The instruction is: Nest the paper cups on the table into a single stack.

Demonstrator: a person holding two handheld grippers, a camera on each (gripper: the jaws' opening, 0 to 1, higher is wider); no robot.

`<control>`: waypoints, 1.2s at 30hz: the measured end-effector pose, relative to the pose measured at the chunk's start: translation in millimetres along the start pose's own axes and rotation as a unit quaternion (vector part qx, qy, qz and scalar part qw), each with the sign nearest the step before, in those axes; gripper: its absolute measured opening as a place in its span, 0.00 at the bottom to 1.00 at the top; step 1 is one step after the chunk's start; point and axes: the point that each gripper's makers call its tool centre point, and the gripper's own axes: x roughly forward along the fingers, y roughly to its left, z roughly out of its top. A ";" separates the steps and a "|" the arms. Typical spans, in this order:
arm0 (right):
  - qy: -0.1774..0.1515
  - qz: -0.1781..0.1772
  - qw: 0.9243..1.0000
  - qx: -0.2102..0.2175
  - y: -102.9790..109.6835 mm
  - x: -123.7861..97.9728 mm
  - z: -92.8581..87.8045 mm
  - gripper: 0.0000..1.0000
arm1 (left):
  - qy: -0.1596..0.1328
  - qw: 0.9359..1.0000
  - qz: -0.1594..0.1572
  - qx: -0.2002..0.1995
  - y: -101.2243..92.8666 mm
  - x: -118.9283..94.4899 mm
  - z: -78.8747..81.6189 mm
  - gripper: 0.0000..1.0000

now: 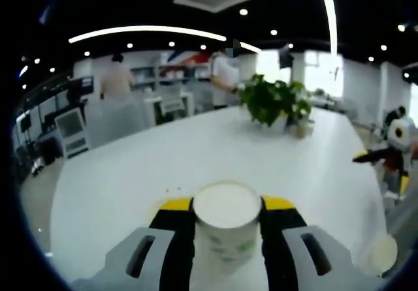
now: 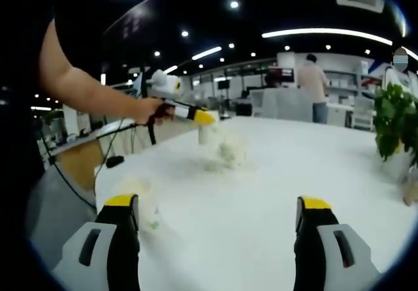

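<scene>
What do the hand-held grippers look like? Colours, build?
Left hand-held gripper and right hand-held gripper match: two black jaws with yellow tips on light grey slotted mounts. From the right gripper view the left one has a whitish body and a dark cable; the person's forearm is bare.

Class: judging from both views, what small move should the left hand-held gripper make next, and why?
Probably carry its paper cup toward the second cup beside the open right hand-held gripper: the left hand-held gripper already grips one, and nothing is nested yet.
</scene>
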 end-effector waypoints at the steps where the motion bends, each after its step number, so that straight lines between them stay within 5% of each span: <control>1: 0.000 0.000 1.000 0.000 -0.1 0.1 0.6 0.99 | 0.001 1.000 -0.001 0.002 0.2 -0.3 1.3 0.37; 14: -0.002 0.001 1.000 -0.008 0.3 -0.2 6.0 0.99 | -0.011 1.000 -0.009 0.014 0.5 -7.6 36.8 0.37; 36: -0.014 0.001 1.000 -0.019 2.7 -3.4 17.4 0.98 | -0.023 0.998 -0.048 0.033 -31.7 -22.0 58.7 0.37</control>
